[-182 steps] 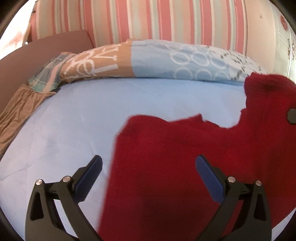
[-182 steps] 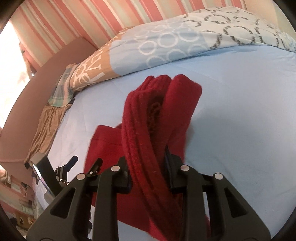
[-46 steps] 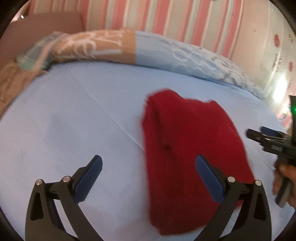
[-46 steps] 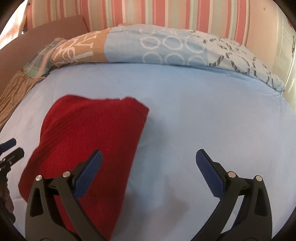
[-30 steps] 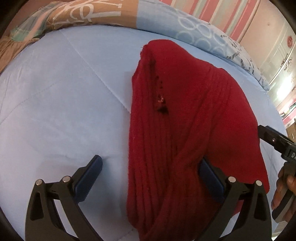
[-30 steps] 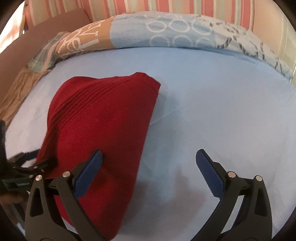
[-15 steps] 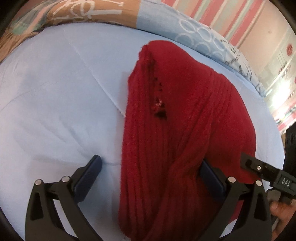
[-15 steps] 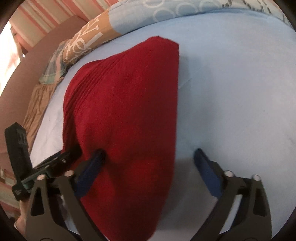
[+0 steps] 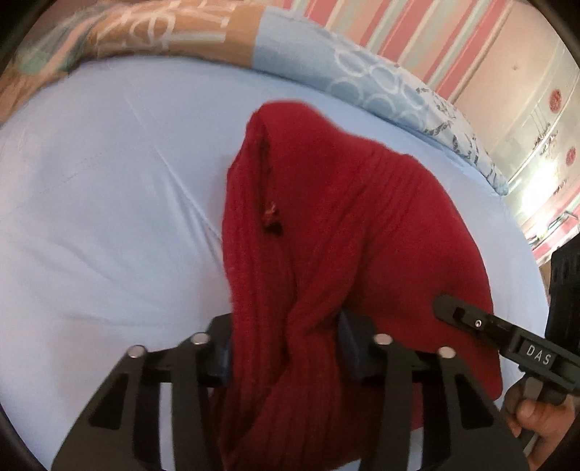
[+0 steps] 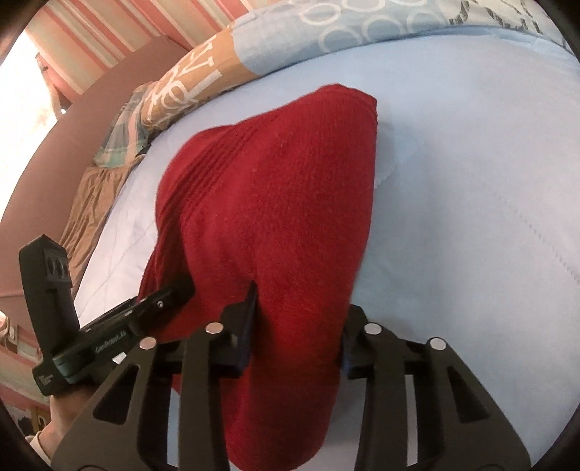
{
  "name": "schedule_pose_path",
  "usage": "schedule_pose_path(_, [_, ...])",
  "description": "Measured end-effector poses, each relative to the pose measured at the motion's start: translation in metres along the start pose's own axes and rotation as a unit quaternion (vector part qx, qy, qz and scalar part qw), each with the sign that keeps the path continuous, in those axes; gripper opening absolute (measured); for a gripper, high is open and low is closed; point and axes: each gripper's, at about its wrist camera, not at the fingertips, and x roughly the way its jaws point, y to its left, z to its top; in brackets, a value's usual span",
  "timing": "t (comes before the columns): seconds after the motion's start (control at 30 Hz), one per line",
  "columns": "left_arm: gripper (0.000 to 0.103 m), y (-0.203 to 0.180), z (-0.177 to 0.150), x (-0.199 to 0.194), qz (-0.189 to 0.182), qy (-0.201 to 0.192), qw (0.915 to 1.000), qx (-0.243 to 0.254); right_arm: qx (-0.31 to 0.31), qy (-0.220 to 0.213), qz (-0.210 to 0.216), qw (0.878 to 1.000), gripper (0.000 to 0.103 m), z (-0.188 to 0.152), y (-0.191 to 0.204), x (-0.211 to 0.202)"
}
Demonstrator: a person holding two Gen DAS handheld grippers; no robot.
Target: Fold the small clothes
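Observation:
A folded red knitted sweater (image 9: pixel 326 224) lies on the light blue bed sheet (image 9: pixel 101 203). My left gripper (image 9: pixel 284 344) is shut on the sweater's near left edge, with bunched fabric between its pads. My right gripper (image 10: pixel 295 326) is shut on the sweater (image 10: pixel 282 203) at its near right edge. The right gripper also shows in the left wrist view (image 9: pixel 507 340), and the left gripper shows in the right wrist view (image 10: pixel 145 308), at the sweater's left side. The far end of the sweater rests on the sheet.
A patterned blue and tan duvet (image 9: pixel 217 40) is rolled along the far side of the bed. A brown headboard (image 10: pixel 90 116) and tan cloth (image 10: pixel 90 203) stand at the left. A striped pink wall (image 9: pixel 417 32) is behind.
Both grippers went from open around the sweater's near edge to shut on it. The near edge is now bunched up between the pads.

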Motion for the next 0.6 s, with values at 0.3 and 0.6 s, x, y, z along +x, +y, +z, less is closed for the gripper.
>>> schedule_pose_path(0.3, [0.034, -0.024, 0.010, -0.018, 0.010, -0.035, 0.9991, 0.021, -0.033, -0.044, -0.005, 0.998, 0.027, 0.007, 0.017, -0.024])
schedule_pose_path(0.6, [0.034, -0.073, 0.009, -0.059, 0.000, -0.077, 0.9954, 0.057, -0.062, -0.100, -0.014, 0.993, 0.027, 0.010, 0.014, -0.084])
